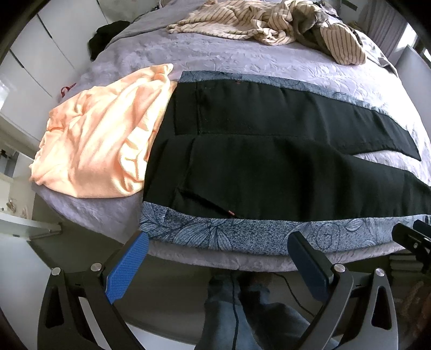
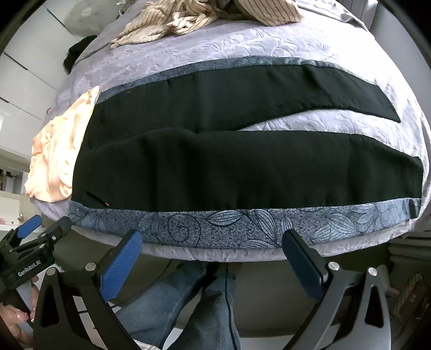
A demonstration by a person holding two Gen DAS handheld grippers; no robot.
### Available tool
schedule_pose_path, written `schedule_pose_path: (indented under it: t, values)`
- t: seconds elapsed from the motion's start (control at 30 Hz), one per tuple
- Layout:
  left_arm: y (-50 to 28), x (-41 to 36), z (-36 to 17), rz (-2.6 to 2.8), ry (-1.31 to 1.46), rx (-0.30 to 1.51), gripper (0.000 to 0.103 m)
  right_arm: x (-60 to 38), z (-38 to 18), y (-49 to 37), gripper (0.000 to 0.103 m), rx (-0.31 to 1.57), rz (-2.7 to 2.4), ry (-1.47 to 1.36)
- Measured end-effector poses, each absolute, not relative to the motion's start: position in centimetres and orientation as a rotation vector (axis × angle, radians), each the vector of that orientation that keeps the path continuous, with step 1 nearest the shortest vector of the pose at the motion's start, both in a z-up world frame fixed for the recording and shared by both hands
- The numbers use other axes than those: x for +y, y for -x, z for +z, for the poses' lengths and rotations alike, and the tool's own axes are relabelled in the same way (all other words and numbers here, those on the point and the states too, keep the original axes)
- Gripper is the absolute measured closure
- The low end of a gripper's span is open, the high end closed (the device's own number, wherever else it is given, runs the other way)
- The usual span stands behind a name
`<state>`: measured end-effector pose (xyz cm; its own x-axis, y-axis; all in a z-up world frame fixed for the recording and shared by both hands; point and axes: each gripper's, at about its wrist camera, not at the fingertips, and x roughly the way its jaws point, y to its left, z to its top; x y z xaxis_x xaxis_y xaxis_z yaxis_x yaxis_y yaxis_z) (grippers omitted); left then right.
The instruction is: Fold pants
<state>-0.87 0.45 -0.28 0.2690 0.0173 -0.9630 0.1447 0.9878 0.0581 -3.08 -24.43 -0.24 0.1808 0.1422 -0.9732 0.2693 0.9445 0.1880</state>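
Black pants [image 1: 269, 161] with blue-grey floral side stripes lie flat on the bed, waist at the left, both legs spread to the right; they also show in the right wrist view [image 2: 242, 175]. My left gripper [image 1: 219, 239] is open and empty, held off the bed's near edge below the waist end. My right gripper [image 2: 212, 239] is open and empty, off the near edge below the near leg's floral stripe [image 2: 242, 223]. The left gripper also shows at the left of the right wrist view [image 2: 35, 237].
A peach garment [image 1: 102, 140] lies crumpled left of the waist. A striped beige pile [image 1: 269, 24] lies at the far side of the lavender bedspread [image 1: 242, 62]. A dark item [image 1: 103, 37] lies at the far left edge. White cabinets [image 1: 35, 53] stand on the left. The person's jeans [image 2: 204, 309] are below.
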Motion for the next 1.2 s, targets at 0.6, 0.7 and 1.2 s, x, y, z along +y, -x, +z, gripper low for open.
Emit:
schedule_pose_path:
  t: [0.6,0.7,1.2]
  values:
    - [1.32,0.45,-0.17,-0.074,-0.144,1.298,0.0,-24.76,-0.15,3.56,0.0,1.393,-0.102,-0.343]
    - [1.34,0.41,-0.12,-0.074,-0.148,1.296,0.0,-24.73,-0.14,3.58,0.0,1.393,-0.103,-0.343]
    - [1.32,0.32,-0.08,-0.067,-0.148,1.296,0.0,-24.94,-0.22,3.49,0.0,1.397,-0.106,-0.322]
